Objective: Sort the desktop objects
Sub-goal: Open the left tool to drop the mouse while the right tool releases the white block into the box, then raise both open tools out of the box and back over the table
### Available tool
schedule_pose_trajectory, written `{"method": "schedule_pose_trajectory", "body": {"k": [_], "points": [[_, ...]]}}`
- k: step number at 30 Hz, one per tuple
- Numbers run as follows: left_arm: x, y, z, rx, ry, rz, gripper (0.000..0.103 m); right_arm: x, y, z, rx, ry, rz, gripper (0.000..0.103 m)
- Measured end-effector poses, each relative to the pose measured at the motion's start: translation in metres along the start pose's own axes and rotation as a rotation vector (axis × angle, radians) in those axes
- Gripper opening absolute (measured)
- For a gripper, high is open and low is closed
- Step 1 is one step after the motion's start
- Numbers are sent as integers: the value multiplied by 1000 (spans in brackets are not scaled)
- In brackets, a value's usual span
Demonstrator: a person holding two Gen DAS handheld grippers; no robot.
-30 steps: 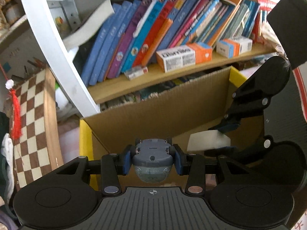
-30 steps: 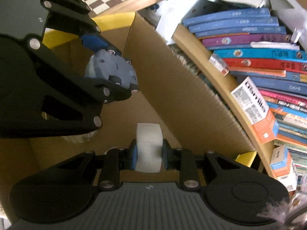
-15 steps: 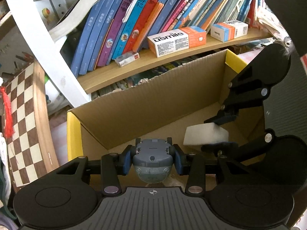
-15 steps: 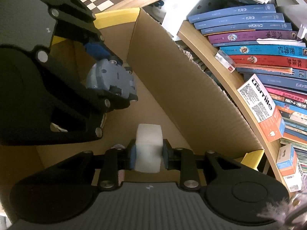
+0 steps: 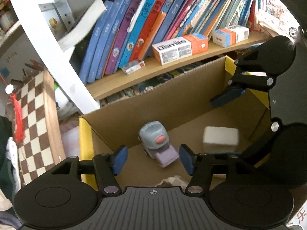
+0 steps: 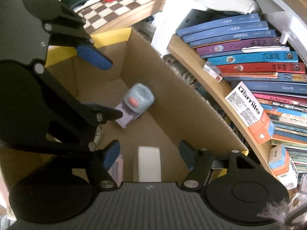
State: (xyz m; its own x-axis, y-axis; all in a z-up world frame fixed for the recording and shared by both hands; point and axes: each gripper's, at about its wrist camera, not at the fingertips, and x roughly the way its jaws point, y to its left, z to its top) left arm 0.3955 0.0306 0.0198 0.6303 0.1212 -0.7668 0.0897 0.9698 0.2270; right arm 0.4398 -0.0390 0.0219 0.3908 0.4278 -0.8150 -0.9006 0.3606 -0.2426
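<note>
Both grippers hang over an open cardboard box (image 5: pixel 172 99) (image 6: pixel 182 103) with yellow flaps. My left gripper (image 5: pixel 152 160) is open, and a grey and lilac toy car (image 5: pixel 156 145) (image 6: pixel 134 103) lies on the box floor just beyond its blue pads (image 5: pixel 120 158). My right gripper (image 6: pixel 149 156) is open too, with a white block (image 6: pixel 149 163) (image 5: pixel 220 136) lying loose on the box floor between its spread fingers. The right gripper's fingers (image 5: pixel 227 96) show at the right of the left wrist view.
Behind the box stands a wooden shelf (image 5: pixel 172 65) with leaning books (image 5: pixel 145 28), an orange and white carton (image 5: pixel 179 48) (image 6: pixel 249 111) and small boxes. A chessboard (image 5: pixel 32 115) (image 6: pixel 122 5) stands left of the box. Crumpled paper (image 5: pixel 172 180) lies inside the box.
Both grippers have opened. The toy car left the left gripper and the white block left the right gripper, and both now lie on the box floor.
</note>
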Motion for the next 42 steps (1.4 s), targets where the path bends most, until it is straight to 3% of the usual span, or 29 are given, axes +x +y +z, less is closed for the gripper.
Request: {"method": "schedule_pose_trajectory", "body": {"k": [8,17,29,42], "points": [[-27,1,-2,-12,-59,29,68,-28,1,-4,38,-80,-26,75],[-78,3,-14,-96,-194,53,75,-84,-2,-23,134,-230,-68,81],[-142,-3,-37,-152,-322,97,82,-134,-3,-49,215,-348,-127,86],[-190,-14,-65,-129,-424,98,85,-177,23,-81,293,-373,-210,91]]}}
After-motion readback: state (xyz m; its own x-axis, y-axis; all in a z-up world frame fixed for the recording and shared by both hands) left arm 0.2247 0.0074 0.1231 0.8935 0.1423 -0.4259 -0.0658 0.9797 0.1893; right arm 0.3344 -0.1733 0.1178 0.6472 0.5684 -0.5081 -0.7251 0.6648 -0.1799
